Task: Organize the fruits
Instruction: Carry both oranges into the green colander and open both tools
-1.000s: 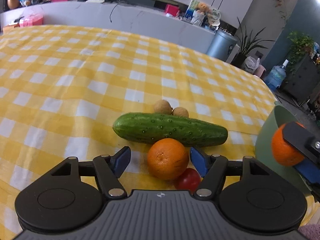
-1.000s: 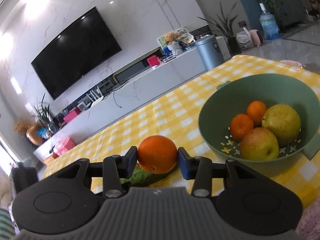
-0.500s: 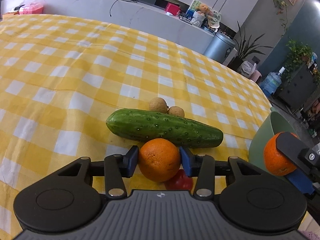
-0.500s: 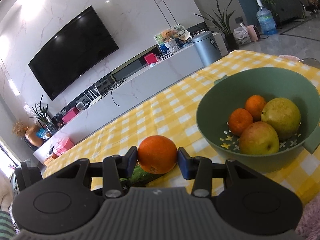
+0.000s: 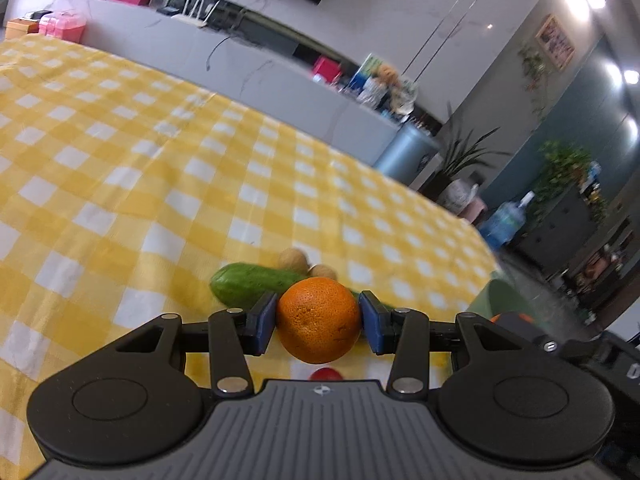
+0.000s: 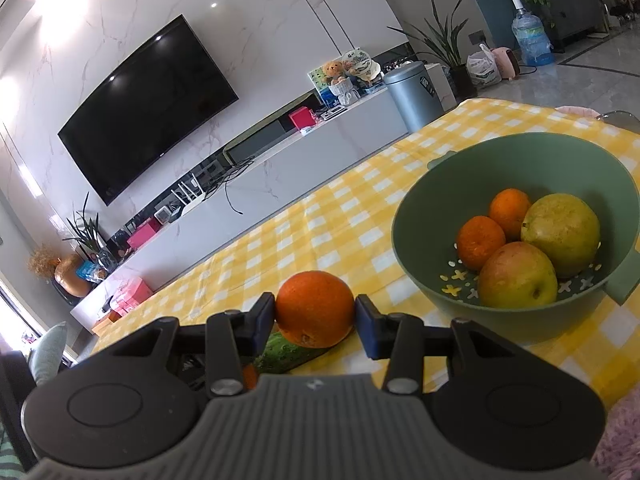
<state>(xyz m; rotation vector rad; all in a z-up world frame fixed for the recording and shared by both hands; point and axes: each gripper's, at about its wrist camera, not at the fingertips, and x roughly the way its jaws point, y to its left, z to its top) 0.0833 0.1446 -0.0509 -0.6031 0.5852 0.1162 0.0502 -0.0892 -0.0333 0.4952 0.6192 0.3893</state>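
1. Orange (image 5: 318, 320) is clamped between both blue pads of the left gripper (image 5: 319, 322), above the checked tablecloth (image 5: 120, 168); cucumber (image 5: 252, 282) lies just behind.
2. Second orange (image 6: 315, 309) is pinched in the closed right gripper (image 6: 316, 316), beside the green bowl (image 6: 424, 216) containing four fruits.

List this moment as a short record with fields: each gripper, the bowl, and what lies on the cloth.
left gripper: shut on an orange
right gripper: shut on another orange
green bowl: holds two small oranges, two yellow-green fruits
yellow checked cloth: cucumber, two small brown fruits, red fruit partly hidden
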